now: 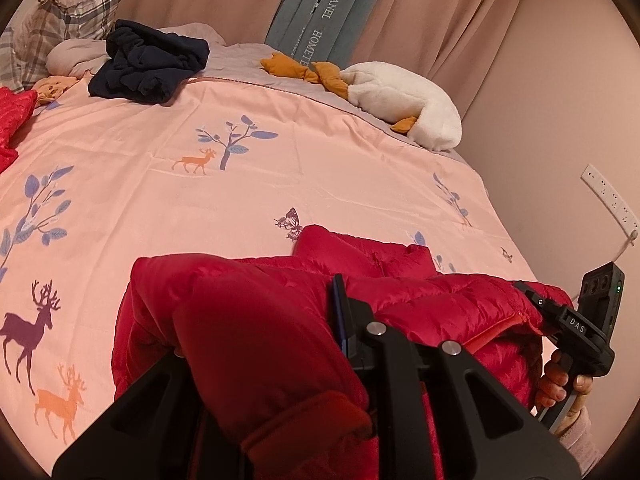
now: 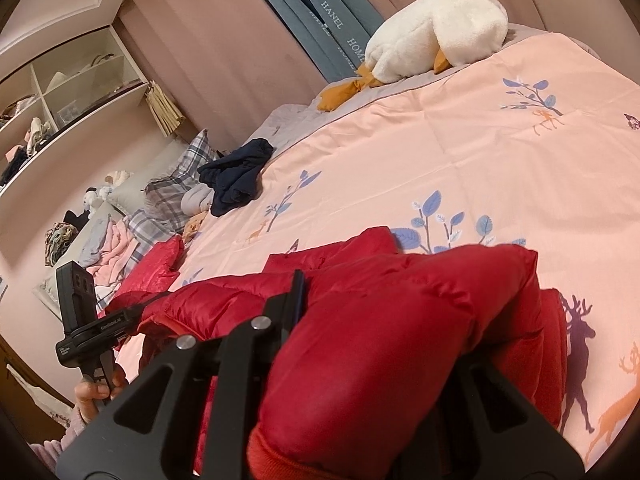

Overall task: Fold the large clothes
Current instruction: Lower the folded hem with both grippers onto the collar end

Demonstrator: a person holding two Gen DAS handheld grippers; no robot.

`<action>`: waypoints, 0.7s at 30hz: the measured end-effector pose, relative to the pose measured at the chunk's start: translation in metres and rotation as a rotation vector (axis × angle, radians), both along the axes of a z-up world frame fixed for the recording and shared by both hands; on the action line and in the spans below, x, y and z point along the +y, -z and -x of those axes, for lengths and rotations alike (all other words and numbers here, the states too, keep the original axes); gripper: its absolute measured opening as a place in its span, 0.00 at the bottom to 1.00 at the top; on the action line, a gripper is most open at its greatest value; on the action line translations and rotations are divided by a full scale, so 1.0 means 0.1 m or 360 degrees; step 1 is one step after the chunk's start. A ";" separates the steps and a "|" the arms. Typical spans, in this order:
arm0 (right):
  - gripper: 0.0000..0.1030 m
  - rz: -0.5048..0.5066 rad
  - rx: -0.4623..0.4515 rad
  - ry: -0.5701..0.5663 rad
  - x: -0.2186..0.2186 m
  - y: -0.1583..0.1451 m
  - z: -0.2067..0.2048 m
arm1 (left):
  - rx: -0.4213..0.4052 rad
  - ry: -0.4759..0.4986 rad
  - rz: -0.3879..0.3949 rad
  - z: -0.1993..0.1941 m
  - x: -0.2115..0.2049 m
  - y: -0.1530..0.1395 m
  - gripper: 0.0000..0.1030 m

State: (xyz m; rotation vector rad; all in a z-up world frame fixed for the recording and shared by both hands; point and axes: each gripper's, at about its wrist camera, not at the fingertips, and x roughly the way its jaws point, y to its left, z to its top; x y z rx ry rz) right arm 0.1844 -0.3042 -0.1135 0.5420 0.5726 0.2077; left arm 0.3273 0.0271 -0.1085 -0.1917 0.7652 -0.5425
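Observation:
A red puffer jacket (image 1: 420, 296) lies bunched at the near edge of the bed; it also shows in the right wrist view (image 2: 420, 300). My left gripper (image 1: 280, 344) is shut on a red sleeve of the jacket, which bulges between its black fingers (image 1: 340, 320). My right gripper (image 2: 376, 328) is shut on the jacket's other sleeve, which fills the gap beside its finger (image 2: 296, 300). Each gripper shows in the other's view: the right one (image 1: 536, 304) touches the jacket's right edge, the left one (image 2: 132, 314) its left edge.
The pink deer-print duvet (image 1: 280, 168) covers the bed. A dark navy garment (image 1: 152, 64) and plaid pillows (image 1: 68, 20) lie at the far left, another red item (image 1: 12, 120) at the left edge. A white plush goose (image 1: 404, 100) lies at the far right. A wall socket strip (image 1: 608, 200) is at right.

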 end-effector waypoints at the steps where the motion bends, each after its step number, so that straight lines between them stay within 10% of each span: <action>1: 0.16 0.0004 0.0006 0.0001 0.00 0.00 -0.03 | 0.0001 -0.0003 -0.0004 -0.02 -0.01 0.01 0.15; 21: 0.17 0.0020 0.0116 0.0026 -0.04 0.15 -0.43 | 0.0056 -0.0053 -0.0101 -0.44 -0.16 0.20 0.16</action>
